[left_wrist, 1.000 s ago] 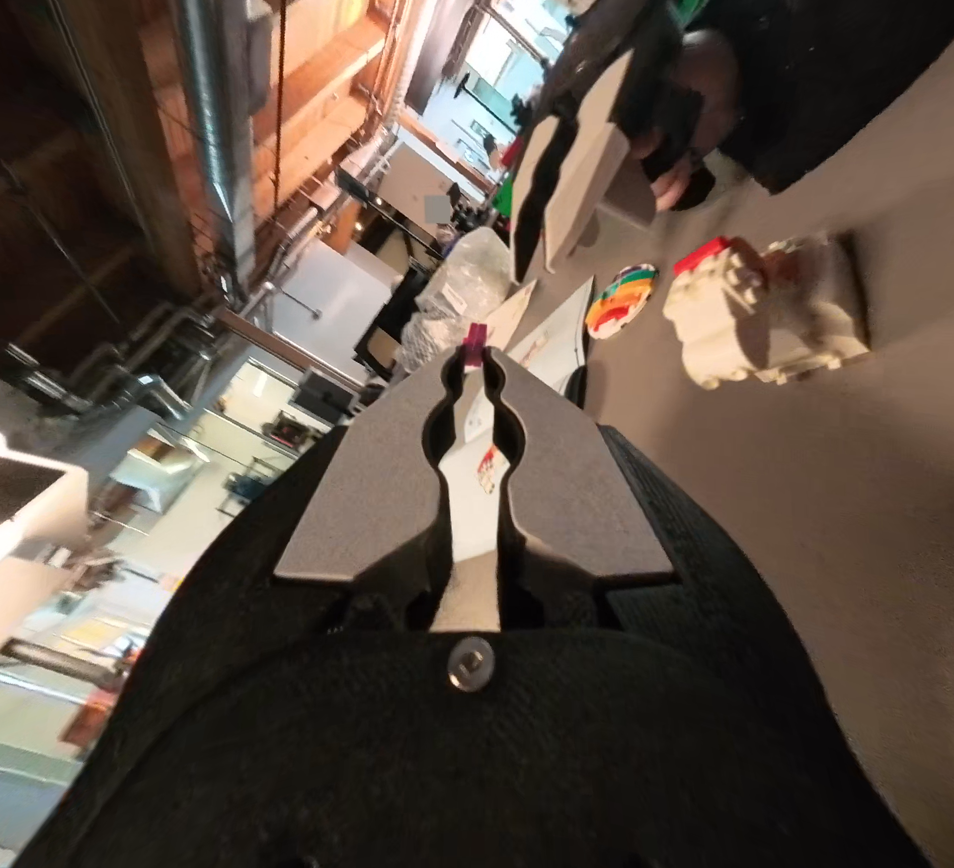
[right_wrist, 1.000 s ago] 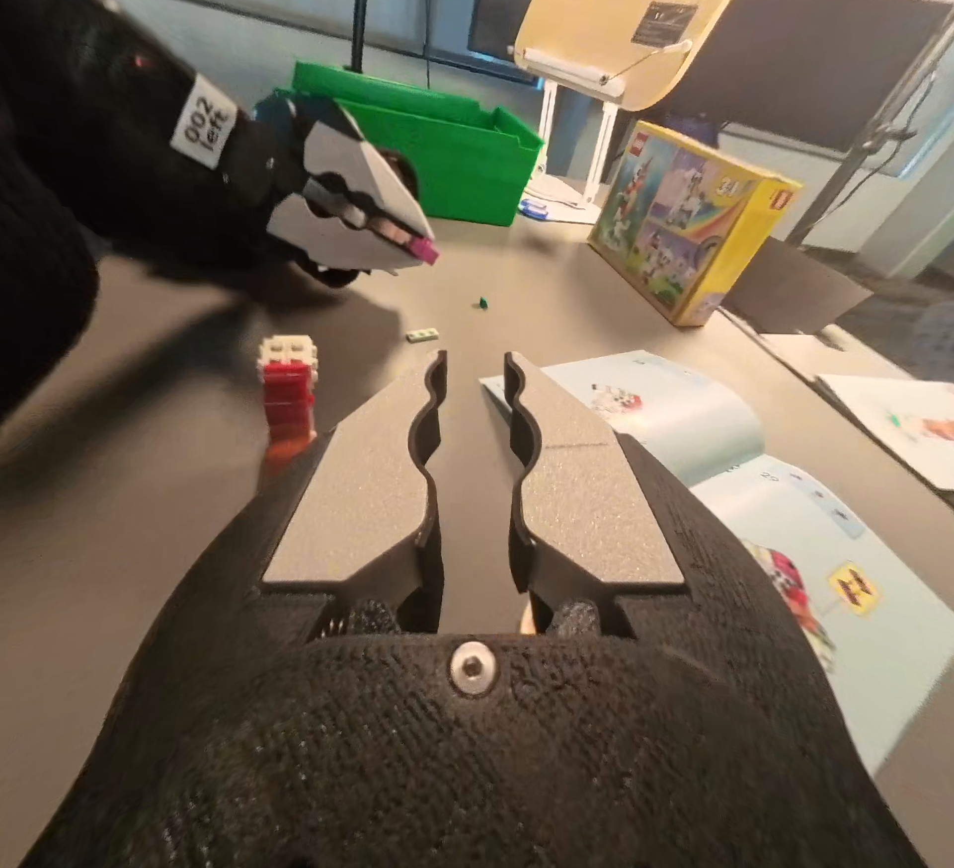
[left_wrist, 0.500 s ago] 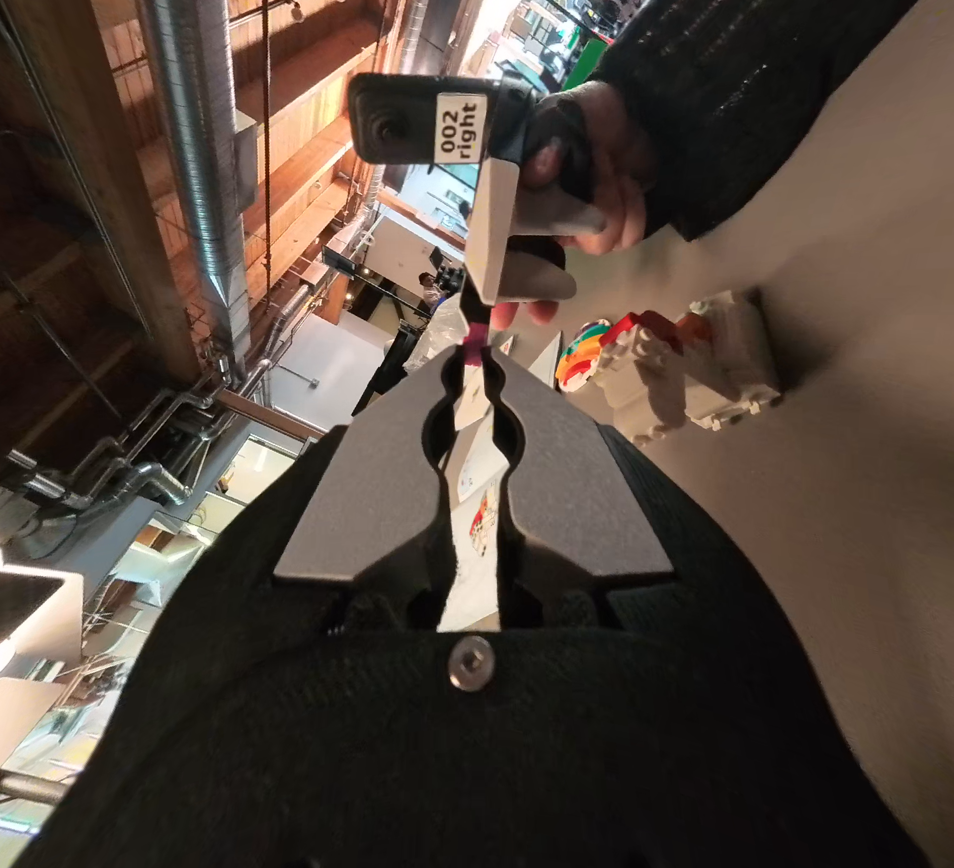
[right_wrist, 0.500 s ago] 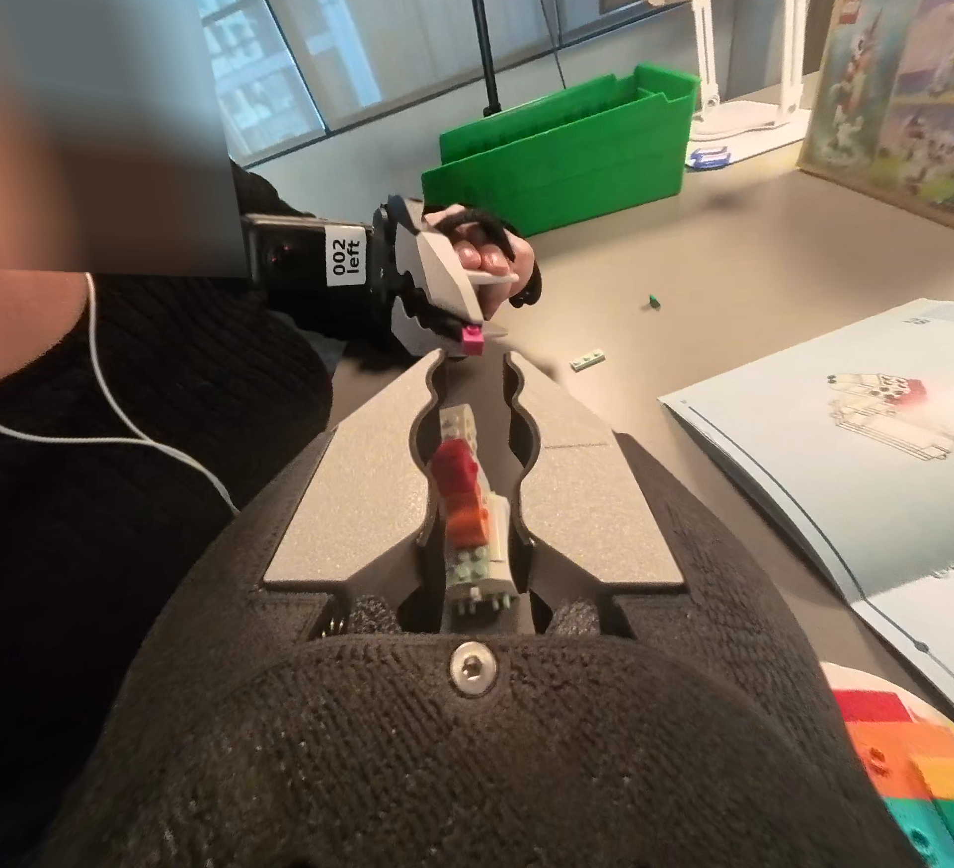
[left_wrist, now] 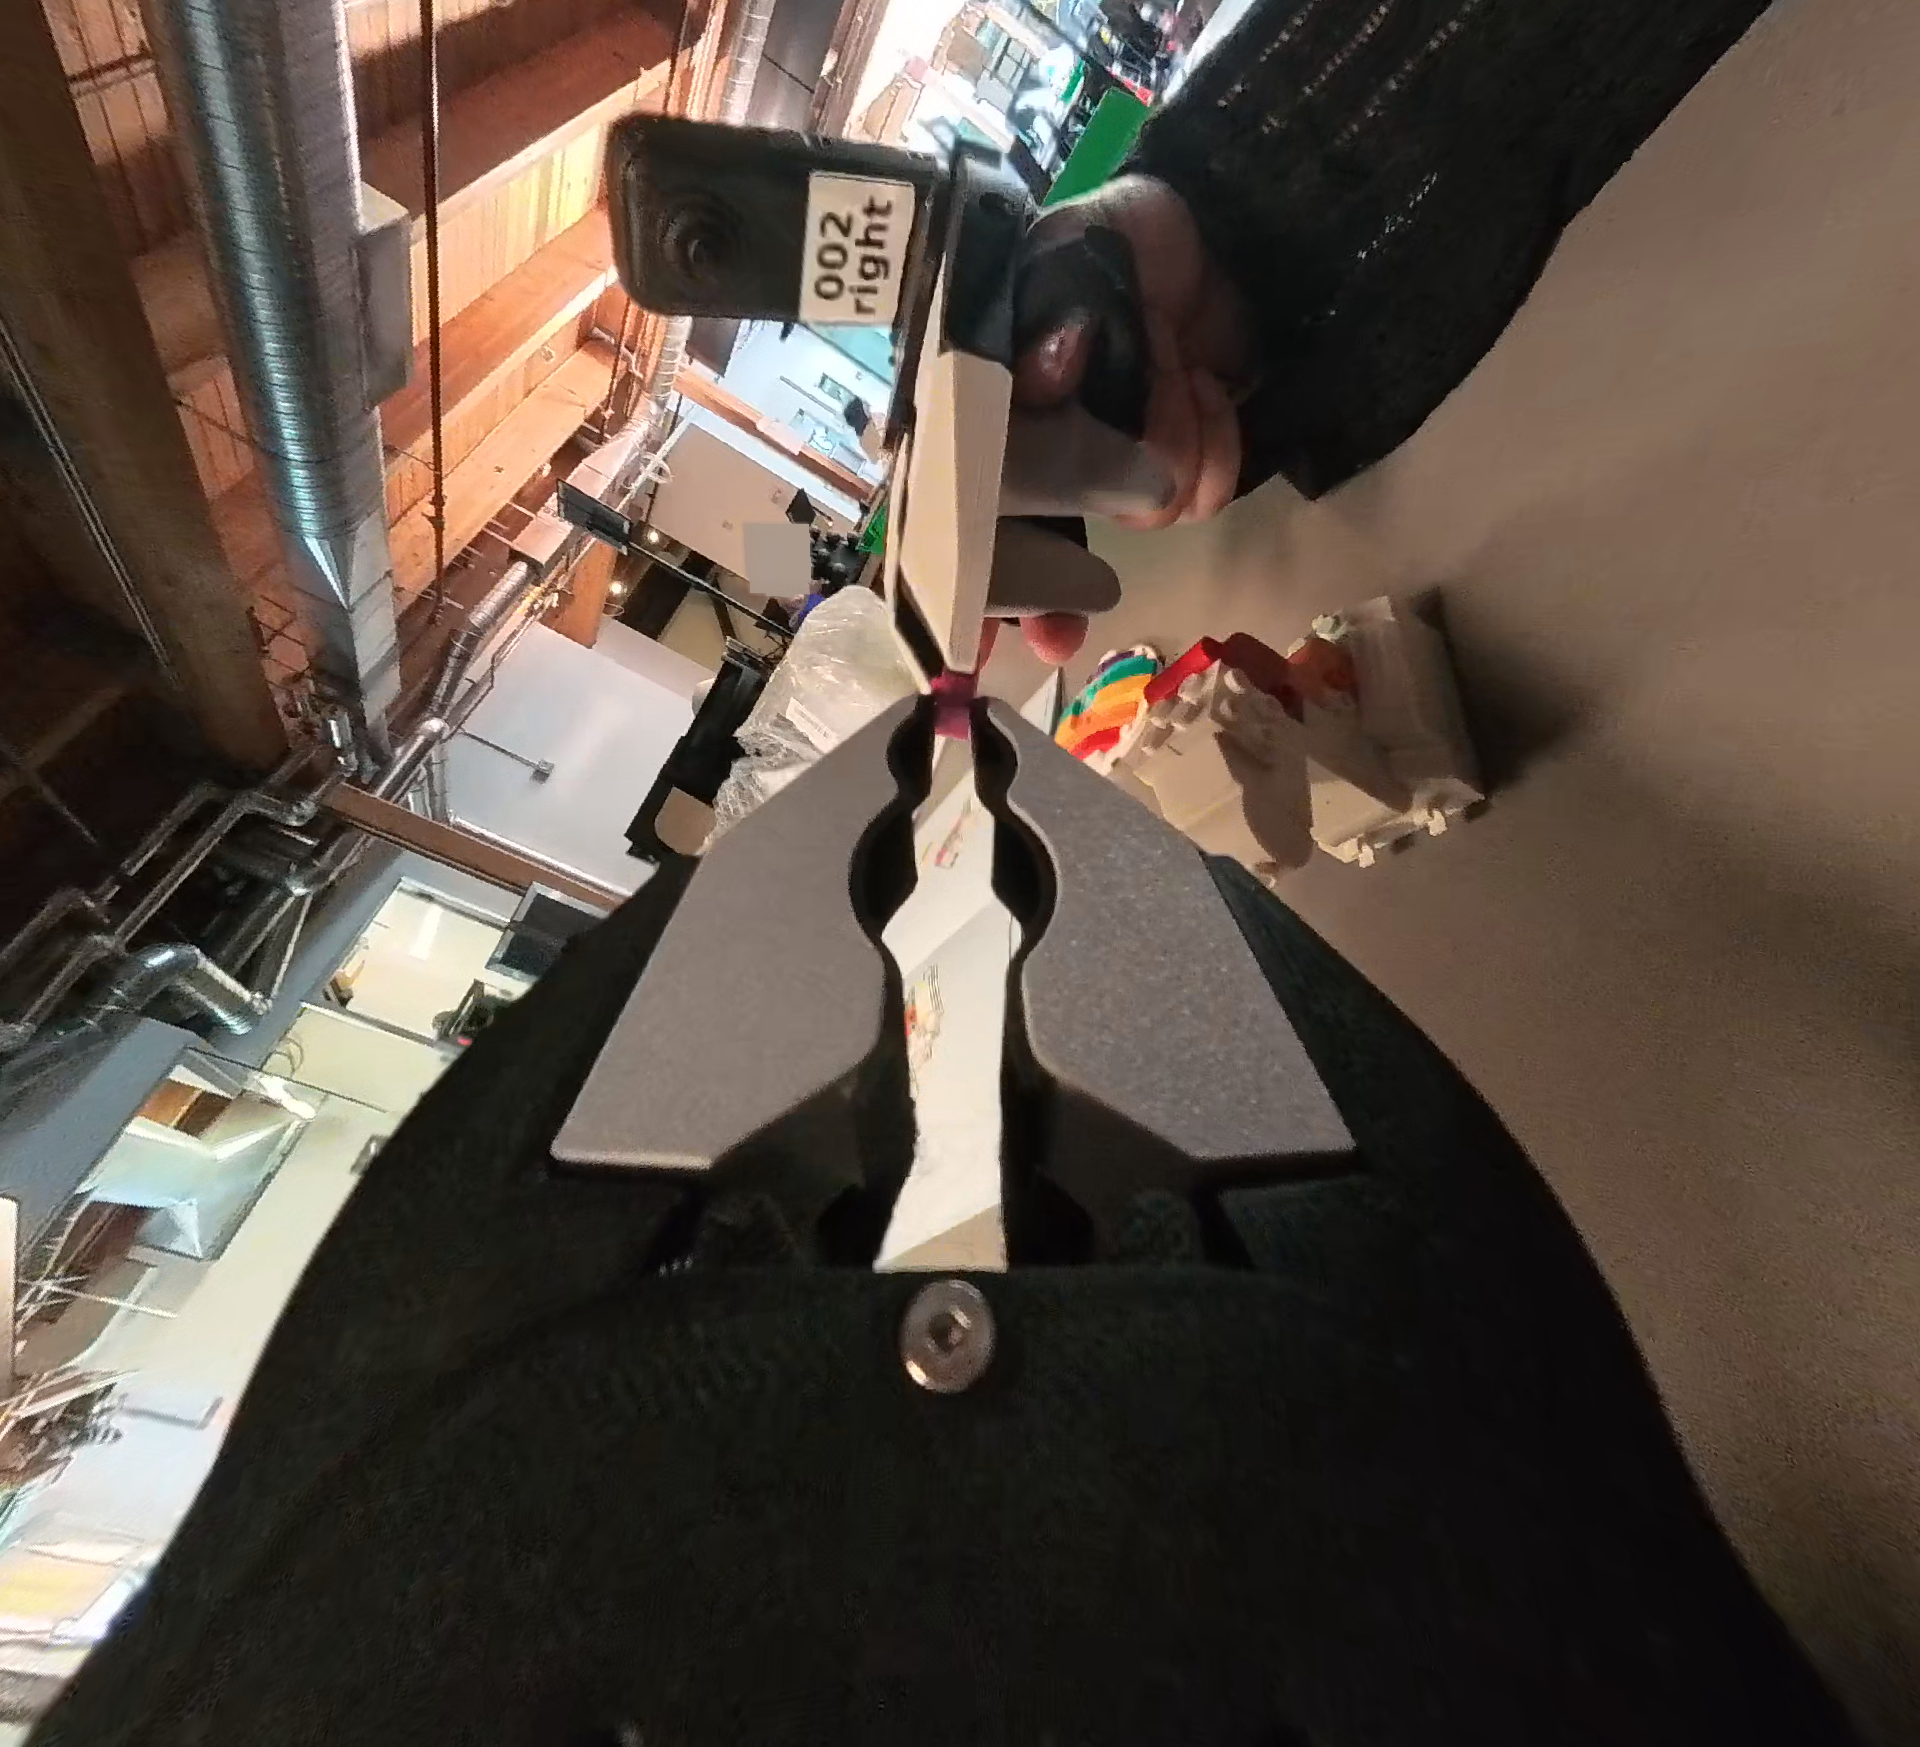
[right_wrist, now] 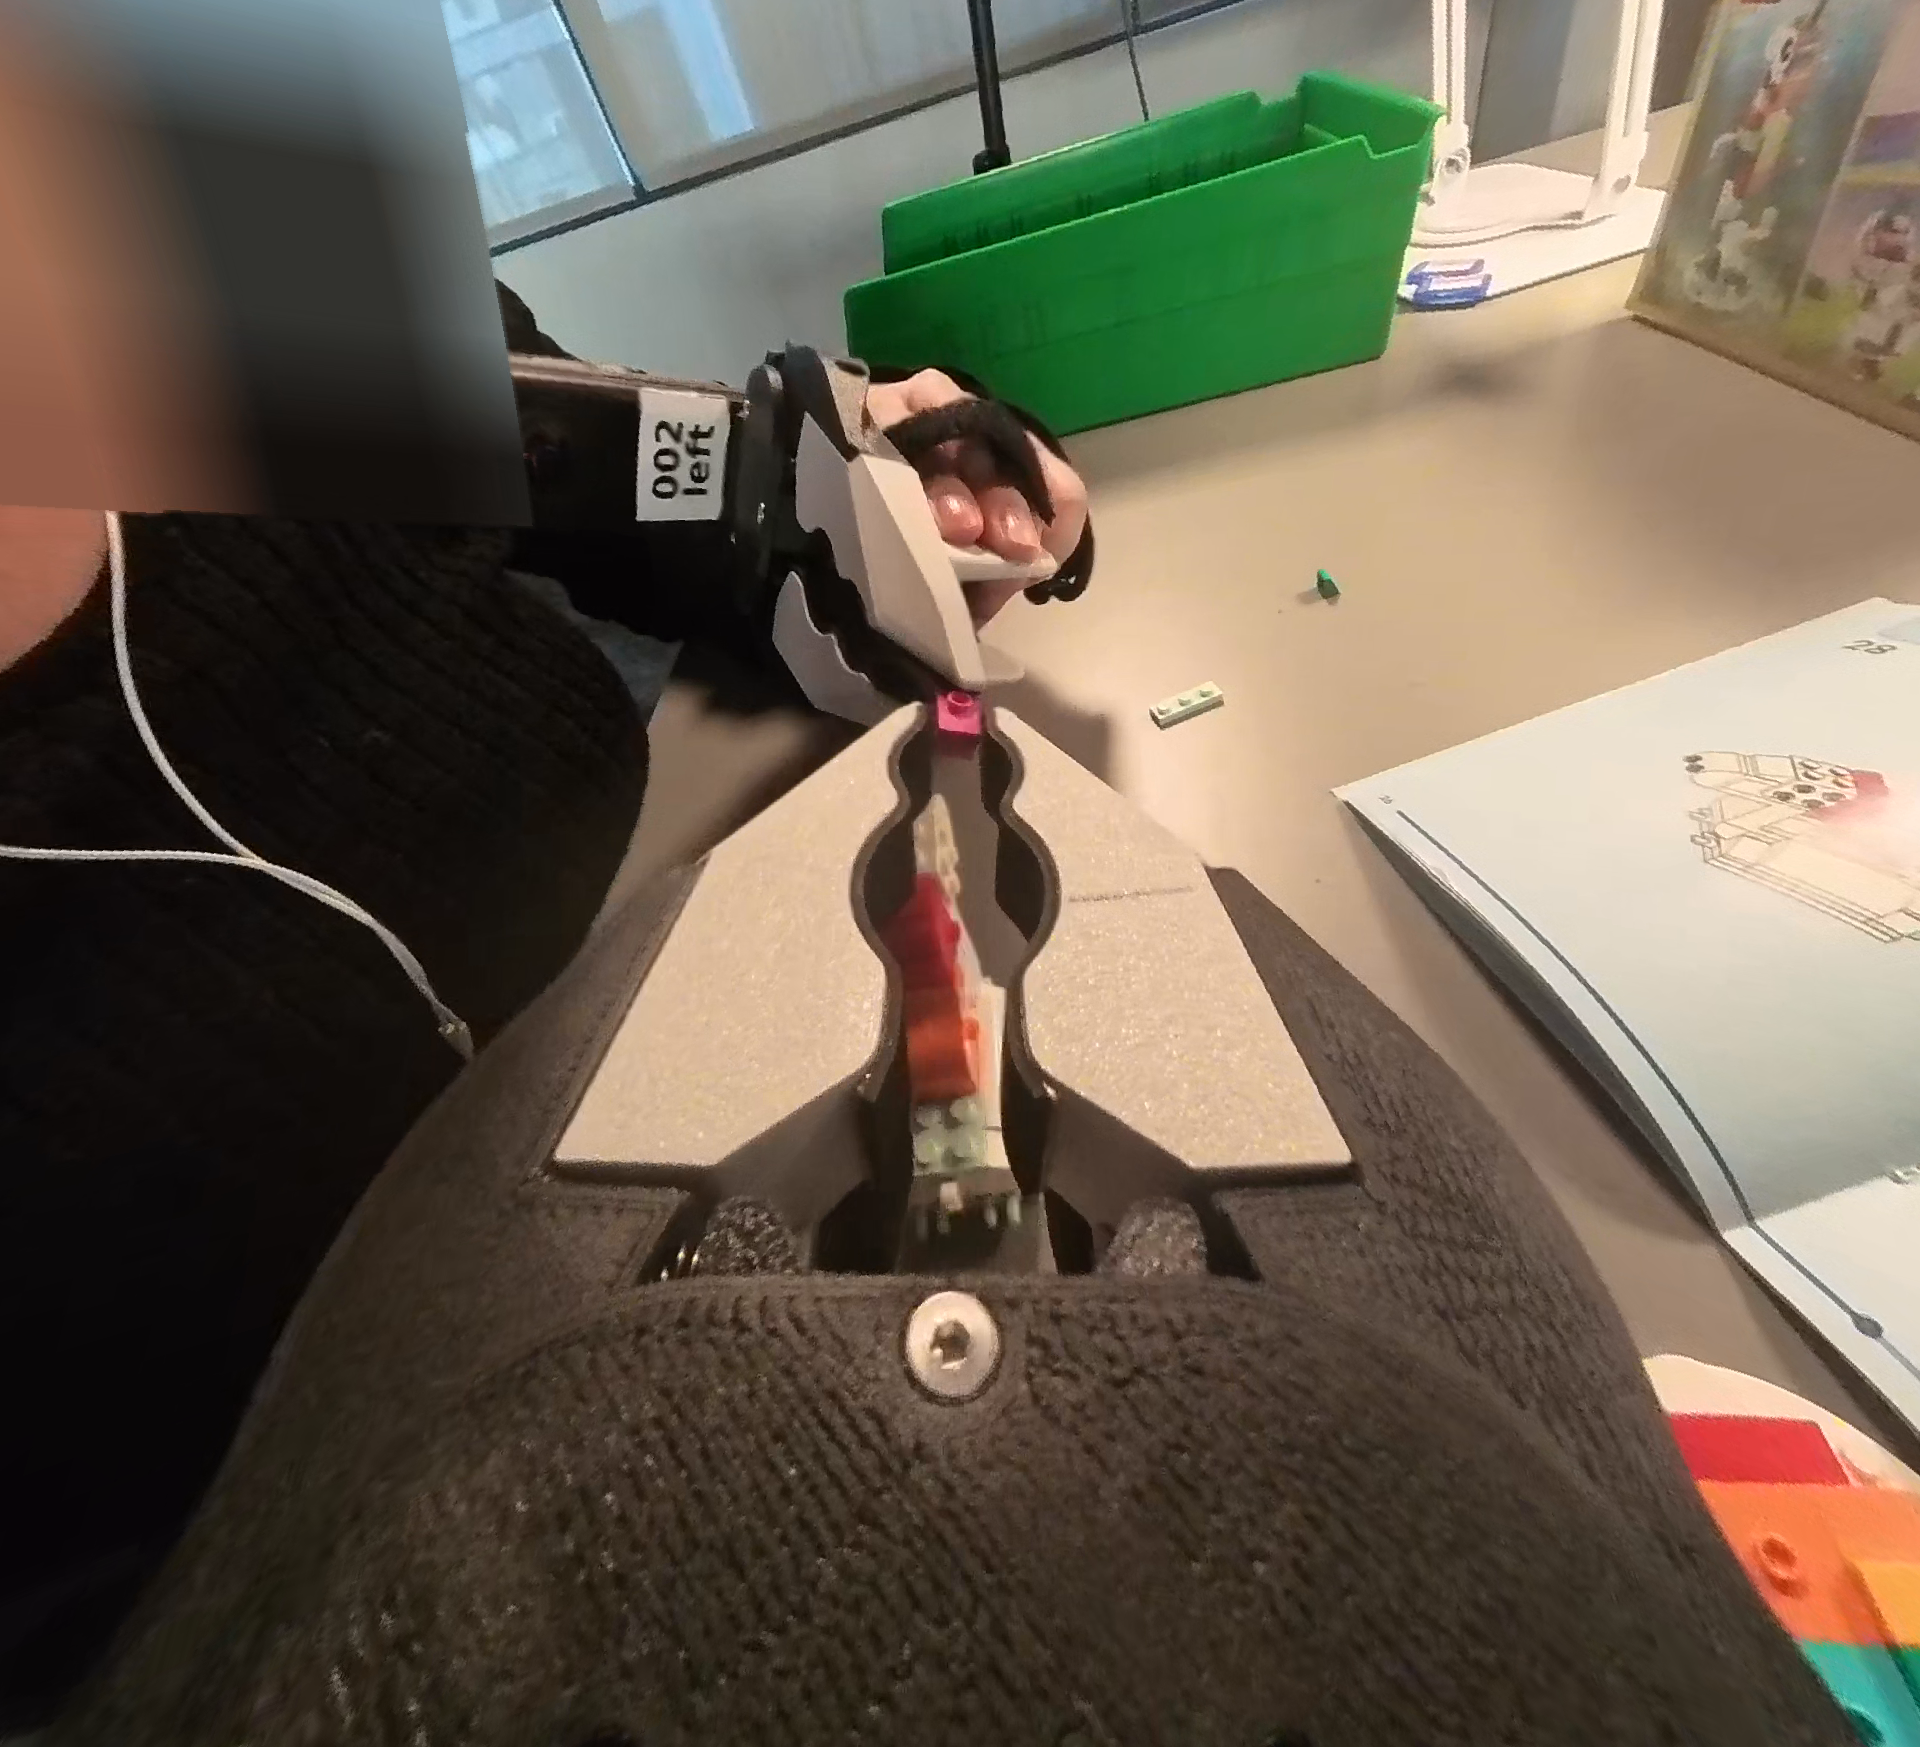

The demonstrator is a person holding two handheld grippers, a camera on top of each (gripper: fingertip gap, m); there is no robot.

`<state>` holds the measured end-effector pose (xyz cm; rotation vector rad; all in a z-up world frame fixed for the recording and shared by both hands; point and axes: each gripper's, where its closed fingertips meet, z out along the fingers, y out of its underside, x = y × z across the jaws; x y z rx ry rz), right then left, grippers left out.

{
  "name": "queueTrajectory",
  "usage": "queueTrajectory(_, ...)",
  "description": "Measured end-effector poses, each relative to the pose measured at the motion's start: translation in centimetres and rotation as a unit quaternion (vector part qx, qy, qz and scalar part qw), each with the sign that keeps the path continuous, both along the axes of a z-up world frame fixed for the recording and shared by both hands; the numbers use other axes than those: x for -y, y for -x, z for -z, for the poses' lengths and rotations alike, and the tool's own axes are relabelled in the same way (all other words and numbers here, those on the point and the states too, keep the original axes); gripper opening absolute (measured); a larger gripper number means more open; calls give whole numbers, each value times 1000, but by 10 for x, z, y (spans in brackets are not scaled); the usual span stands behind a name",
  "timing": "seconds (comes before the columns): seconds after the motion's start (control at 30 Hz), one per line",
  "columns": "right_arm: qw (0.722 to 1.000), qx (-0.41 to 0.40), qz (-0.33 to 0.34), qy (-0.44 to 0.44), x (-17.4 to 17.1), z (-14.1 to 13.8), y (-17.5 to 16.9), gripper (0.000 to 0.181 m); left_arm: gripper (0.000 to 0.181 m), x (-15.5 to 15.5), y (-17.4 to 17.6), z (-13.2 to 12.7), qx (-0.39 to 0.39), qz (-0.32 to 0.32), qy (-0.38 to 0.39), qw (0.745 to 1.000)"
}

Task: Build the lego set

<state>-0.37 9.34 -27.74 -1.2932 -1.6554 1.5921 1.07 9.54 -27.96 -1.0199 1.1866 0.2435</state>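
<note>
Your left gripper (left_wrist: pixel 951 710) is rolled so the table (left_wrist: pixel 1662 970) runs up the 3 o'clock side of its view. Its tips are pinched tight on a small magenta brick (left_wrist: pixel 951 713). Your right gripper (left_wrist: pixel 940 658) comes down from 12 o'clock, meeting the left one tip to tip. Your right hand (left_wrist: pixel 1132 367) wraps its grip, the dark sleeve (left_wrist: pixel 1455 139) running off toward 2 o'clock.

In the right wrist view, the right gripper (right_wrist: pixel 956 729) is narrowed onto the same magenta brick (right_wrist: pixel 958 721), studs facing the camera. Both grippers grip it at once, above the table. The left gripper (right_wrist: pixel 961 674) enters from 10 o'clock.

The white, red and orange lego model (right_wrist: pixel 940 1001) lies on the table below the right gripper, its long axis running 12 to 6. An instruction booklet (right_wrist: pixel 1662 918) lies open at 3 o'clock.
</note>
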Motion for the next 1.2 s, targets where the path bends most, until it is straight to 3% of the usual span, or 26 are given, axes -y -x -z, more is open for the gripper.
queueTrajectory(0.17,998,-9,35,-45,-11,4,3,6,8,-7,1,6,22,-21,41,999)
queueTrajectory(0.3,983,-67,124,-117,-41,-2,1,6,9,-13,22,2,112,-39,102,988)
queueTrajectory(0.43,925,-131,264,-240,-76,-9,-10,6,15,-6,35,-4,212,3,188,959)
queueTrajectory(0.5,901,-142,306,-272,-81,-12,-17,6,29,7,27,-3,234,64,252,937)
queueTrajectory(0.57,878,-145,345,-299,-82,-15,-22,6,51,29,10,1,242,149,336,898)
queueTrajectory(0.63,860,-137,369,-324,-77,-17,-27,6,62,30,4,10,245,148,396,872)
queueTrajectory(0.7,843,-122,397,-342,-72,-18,-32,6,60,23,2,20,225,111,406,879)
queueTrajectory(0.8,836,-91,441,-315,-59,-18,-42,6,46,19,0,31,193,66,399,894)
queueTrajectory(0.93,850,-28,478,-220,-33,-5,-48,6,40,21,-8,42,159,38,403,901)
queueTrajectory(1.2,852,-8,513,-106,5,4,-47,6,35,20,-16,51,150,14,431,889)
